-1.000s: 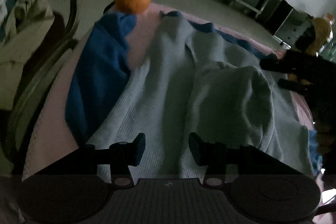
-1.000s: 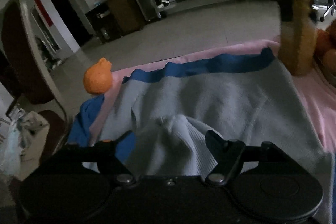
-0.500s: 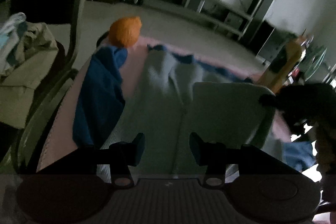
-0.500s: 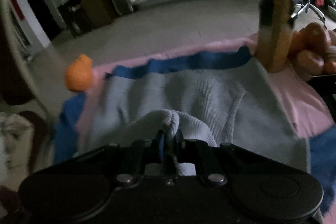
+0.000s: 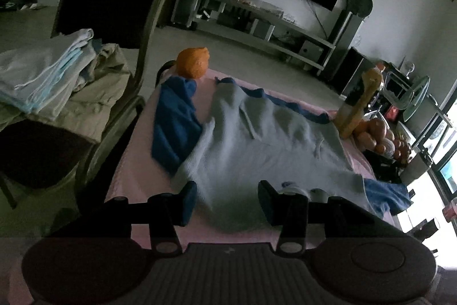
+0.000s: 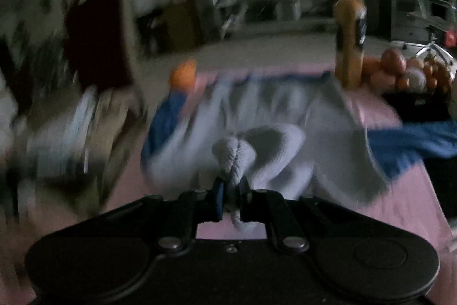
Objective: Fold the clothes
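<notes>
A light grey knit garment (image 5: 265, 150) lies spread over a blue garment (image 5: 174, 119) on the pink-covered table (image 5: 134, 162). My left gripper (image 5: 227, 197) is open and empty, its fingers over the garment's near edge. My right gripper (image 6: 231, 196) is shut on a bunched fold of the grey garment (image 6: 234, 153) and holds it raised above the table; the right wrist view is motion-blurred. The blue garment (image 6: 408, 142) sticks out at the right there.
An orange round toy (image 5: 192, 66) sits at the table's far left corner. A tall orange bottle (image 5: 358, 105) and a pile of fruit (image 5: 380, 136) stand at the right. A chair with stacked clothes (image 5: 51, 82) is at the left.
My right gripper closed on the grey fold and pulled it back toward me. Both grippers drew back from the table, so more of the garment shows. The left gripper stayed open.
</notes>
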Demonstrator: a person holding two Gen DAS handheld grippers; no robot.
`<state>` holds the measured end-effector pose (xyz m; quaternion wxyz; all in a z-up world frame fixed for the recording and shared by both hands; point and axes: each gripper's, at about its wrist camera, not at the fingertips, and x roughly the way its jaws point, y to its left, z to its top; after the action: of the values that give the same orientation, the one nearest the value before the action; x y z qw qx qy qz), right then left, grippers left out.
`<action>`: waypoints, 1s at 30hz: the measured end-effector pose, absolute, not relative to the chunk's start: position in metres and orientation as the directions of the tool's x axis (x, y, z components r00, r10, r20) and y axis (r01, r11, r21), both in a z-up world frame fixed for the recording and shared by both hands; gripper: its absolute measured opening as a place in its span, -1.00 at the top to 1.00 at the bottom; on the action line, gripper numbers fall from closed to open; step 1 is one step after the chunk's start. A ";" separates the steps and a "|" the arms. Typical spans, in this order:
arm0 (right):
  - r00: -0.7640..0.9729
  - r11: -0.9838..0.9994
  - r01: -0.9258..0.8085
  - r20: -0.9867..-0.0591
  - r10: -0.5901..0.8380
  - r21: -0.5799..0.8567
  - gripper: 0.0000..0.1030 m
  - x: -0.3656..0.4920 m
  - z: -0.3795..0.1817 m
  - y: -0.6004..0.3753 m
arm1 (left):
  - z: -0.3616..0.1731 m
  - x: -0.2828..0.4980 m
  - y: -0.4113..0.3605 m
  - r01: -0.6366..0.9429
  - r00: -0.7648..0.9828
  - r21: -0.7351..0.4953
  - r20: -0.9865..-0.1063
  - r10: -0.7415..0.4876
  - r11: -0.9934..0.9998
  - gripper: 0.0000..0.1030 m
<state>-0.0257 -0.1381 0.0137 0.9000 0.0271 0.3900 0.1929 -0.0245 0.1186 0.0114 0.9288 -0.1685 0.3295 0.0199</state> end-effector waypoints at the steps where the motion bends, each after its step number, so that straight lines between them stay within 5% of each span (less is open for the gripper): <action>1: 0.570 0.915 -0.357 -0.733 0.372 0.187 0.77 -0.042 0.003 -0.136 | 0.011 -0.028 0.119 -0.147 0.779 -0.297 -0.622 -0.075 0.944 0.12; 4: 0.396 0.875 -0.439 -0.830 0.392 0.204 0.74 -0.076 -0.021 -0.135 | 0.009 -0.029 0.113 -0.124 0.767 -0.289 -0.635 -0.093 0.949 0.12; 6: 0.438 0.873 -0.446 -0.802 0.407 0.199 0.55 -0.079 -0.007 -0.143 | 0.008 -0.027 0.107 -0.104 0.758 -0.289 -0.642 -0.112 0.952 0.11; 8: 0.516 0.884 -0.431 -0.755 0.404 0.179 -0.06 -0.072 0.011 -0.150 | 0.004 -0.022 0.097 -0.083 0.746 -0.284 -0.653 -0.130 0.955 0.03; 11: 0.604 0.914 -0.356 -0.699 0.383 0.193 -0.21 -0.040 0.021 -0.159 | -0.012 -0.013 0.082 -0.035 0.705 -0.296 -0.685 -0.186 0.955 -0.16; 16: 0.596 0.913 -0.135 -0.704 0.386 0.386 -0.21 0.034 -0.032 -0.187 | -0.066 0.011 0.067 -0.049 0.569 -0.416 -0.759 -0.317 0.908 -0.13; 22: 0.580 0.859 0.064 -0.720 0.382 0.508 -0.08 0.067 -0.102 -0.216 | -0.095 0.048 0.052 -0.060 0.515 -0.389 -0.801 -0.305 0.919 -0.07; 27: 0.555 0.838 0.109 -0.732 0.394 0.534 0.27 0.084 -0.131 -0.226 | -0.114 0.073 0.035 -0.014 0.466 -0.363 -0.827 -0.315 0.932 0.28; 30: 0.533 0.839 0.083 -0.735 0.419 0.538 0.30 0.090 -0.142 -0.222 | -0.124 0.073 0.028 0.014 0.457 -0.342 -0.833 -0.311 0.939 0.93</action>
<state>0.0899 -0.2222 -0.1422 0.8344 0.2652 0.4726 0.1006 0.0729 0.0280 -0.1245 0.8412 -0.1448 0.5120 -0.0966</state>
